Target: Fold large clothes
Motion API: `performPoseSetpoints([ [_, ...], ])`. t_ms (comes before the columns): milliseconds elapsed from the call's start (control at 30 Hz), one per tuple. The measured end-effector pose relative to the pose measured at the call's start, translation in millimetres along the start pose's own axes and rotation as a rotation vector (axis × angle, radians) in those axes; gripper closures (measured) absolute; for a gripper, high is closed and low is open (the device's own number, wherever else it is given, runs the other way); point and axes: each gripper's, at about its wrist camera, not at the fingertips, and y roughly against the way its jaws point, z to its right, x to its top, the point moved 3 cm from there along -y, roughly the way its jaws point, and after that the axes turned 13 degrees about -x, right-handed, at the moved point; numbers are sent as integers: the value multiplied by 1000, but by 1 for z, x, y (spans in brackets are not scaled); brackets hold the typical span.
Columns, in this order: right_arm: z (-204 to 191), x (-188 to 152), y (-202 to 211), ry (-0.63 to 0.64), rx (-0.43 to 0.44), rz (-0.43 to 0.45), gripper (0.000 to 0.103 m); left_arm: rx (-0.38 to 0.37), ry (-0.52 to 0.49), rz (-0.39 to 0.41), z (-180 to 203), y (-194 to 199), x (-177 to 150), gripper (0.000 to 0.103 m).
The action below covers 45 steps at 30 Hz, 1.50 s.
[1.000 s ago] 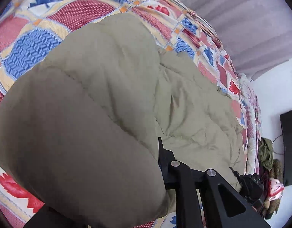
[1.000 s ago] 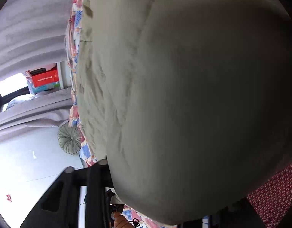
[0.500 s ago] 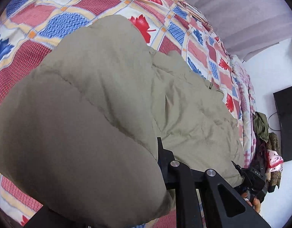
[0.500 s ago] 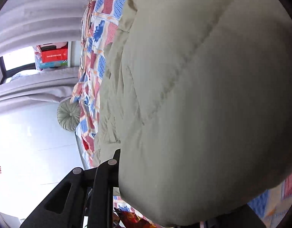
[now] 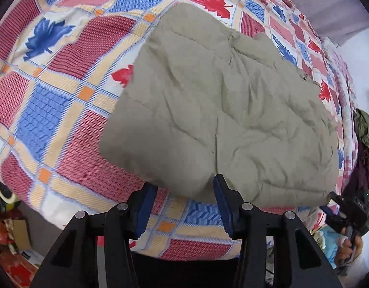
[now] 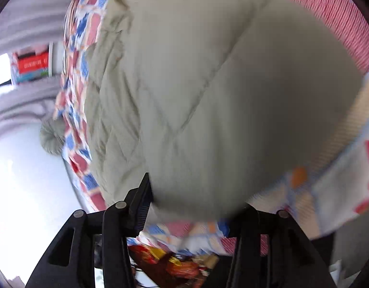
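Blue-padded fingers of the left gripper [image 5: 182,192] have just been opening; the near corner of the olive-green quilted padded coat [image 5: 215,110] lies released between them. The right gripper [image 6: 196,201], also just opening, straddles the blurred hem. Beyond, the coat stretches rightward across the patchwork leaf-print bedspread [image 5: 64,72]. No writing is legible.

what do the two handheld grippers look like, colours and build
Both are matte black. The left gripper has two angular fingers with triangular cut-outs, round silver bolt heads at the joints and ribbed blue pads. The right gripper has the same black frame, cut-outs and silver bolts; one ribbed pad shows, dark and blurred.
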Motion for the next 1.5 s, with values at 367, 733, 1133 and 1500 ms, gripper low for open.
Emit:
performPoseSetpoints([
  [367,-105,9,54,400,-90,202,81,-125,-305,110,96,-11,75,54],
  [733,-180,49,-46,630,-200,254,82,-55,-316,91,145,-160,152,60],
  [1133,-138,110,-41,556,-304,274,103,54,-284,187,101,-113,179,60],
  [1500,-44,173,17,322,-444,367,103,215,-155,190,19,-124,194,59],
])
